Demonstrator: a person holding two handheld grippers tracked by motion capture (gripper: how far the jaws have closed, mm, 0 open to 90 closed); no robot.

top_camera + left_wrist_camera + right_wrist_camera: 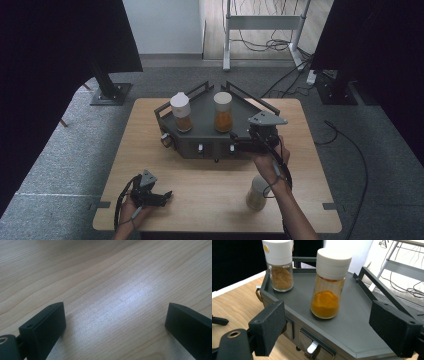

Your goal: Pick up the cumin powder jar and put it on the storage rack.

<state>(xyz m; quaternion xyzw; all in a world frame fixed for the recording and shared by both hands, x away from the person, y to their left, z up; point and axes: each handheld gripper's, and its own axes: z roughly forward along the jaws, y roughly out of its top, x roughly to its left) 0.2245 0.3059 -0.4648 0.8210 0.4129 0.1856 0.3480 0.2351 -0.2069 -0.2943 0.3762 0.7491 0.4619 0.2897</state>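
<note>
The right gripper (324, 327), jaws wide and empty, hovers at the grey tray's (352, 337) near edge, just short of the orange spice jar (329, 287). Open tray floor lies around it; the brown jar (279, 267) stands apart. The left gripper (115, 322) gapes over bare table (100, 277).

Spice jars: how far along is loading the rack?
Done: two jars, brown-spice jar and orange-spice jar, stand on the grey rack. In hand: nothing; right tongs open at the rack. Left: pale jar on the table; left tongs open, idle.
</note>
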